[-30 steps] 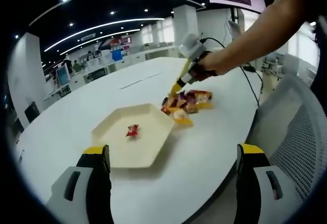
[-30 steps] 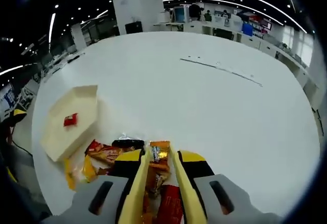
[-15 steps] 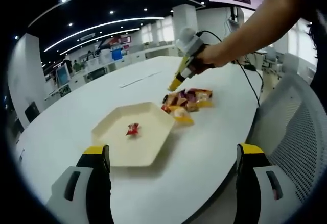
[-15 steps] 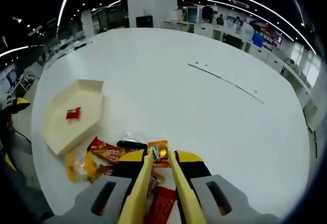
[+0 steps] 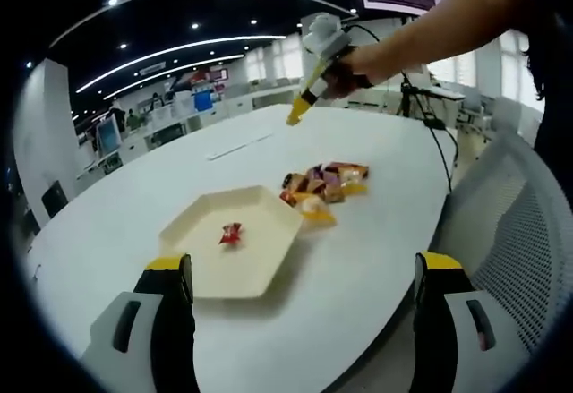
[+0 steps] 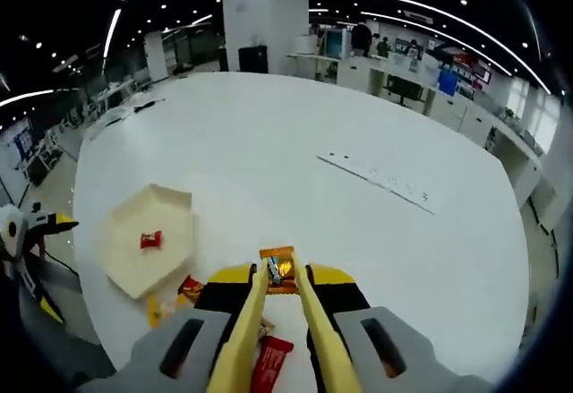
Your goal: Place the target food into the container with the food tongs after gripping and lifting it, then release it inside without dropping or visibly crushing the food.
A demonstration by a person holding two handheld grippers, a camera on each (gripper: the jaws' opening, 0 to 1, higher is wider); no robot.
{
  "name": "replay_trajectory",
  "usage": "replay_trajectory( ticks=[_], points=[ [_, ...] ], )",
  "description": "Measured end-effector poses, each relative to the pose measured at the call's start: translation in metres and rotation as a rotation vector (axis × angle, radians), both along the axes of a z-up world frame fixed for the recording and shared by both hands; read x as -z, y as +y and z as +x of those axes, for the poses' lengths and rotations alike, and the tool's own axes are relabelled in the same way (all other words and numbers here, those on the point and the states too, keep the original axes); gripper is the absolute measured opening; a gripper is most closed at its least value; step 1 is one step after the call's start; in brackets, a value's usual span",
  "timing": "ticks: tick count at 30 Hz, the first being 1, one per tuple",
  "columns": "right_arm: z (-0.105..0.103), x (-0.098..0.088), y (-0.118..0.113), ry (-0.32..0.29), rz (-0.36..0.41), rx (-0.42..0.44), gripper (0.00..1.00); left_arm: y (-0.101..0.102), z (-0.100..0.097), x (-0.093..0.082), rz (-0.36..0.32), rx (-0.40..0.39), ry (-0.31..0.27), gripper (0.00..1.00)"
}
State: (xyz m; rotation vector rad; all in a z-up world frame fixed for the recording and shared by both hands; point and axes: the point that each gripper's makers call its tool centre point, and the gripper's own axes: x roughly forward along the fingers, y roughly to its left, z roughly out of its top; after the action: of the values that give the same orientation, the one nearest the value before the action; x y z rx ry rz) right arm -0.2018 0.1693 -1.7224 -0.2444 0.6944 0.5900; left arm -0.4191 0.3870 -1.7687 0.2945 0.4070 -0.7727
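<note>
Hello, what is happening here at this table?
A person is moving snacks from a pile into a cream tray on a white table. The right gripper holds yellow tongs, which pinch an orange snack packet raised above the table. One red packet lies in the tray. The left gripper is open and holds nothing.

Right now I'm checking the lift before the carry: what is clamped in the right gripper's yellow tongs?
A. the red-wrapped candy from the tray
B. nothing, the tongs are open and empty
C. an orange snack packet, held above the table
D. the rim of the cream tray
C: in the right gripper view the orange snack packet sits pinched between the tong tips of the right gripper, above the table, while the red candy lies in the tray.
</note>
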Motion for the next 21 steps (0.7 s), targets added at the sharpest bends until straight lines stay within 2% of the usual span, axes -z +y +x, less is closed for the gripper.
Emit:
replay_trajectory(
  ticks=[8,21],
  points=[
    [-0.001,-0.022,-0.001,-0.031,0.005,0.0,0.2,-0.001,-0.001,-0.001,-0.004,0.004,0.0,0.99],
    [-0.006,-0.036,0.009,-0.061,-0.007,-0.036,0.2,-0.003,-0.003,0.001,0.01,0.019,0.008,0.99]
  ],
)
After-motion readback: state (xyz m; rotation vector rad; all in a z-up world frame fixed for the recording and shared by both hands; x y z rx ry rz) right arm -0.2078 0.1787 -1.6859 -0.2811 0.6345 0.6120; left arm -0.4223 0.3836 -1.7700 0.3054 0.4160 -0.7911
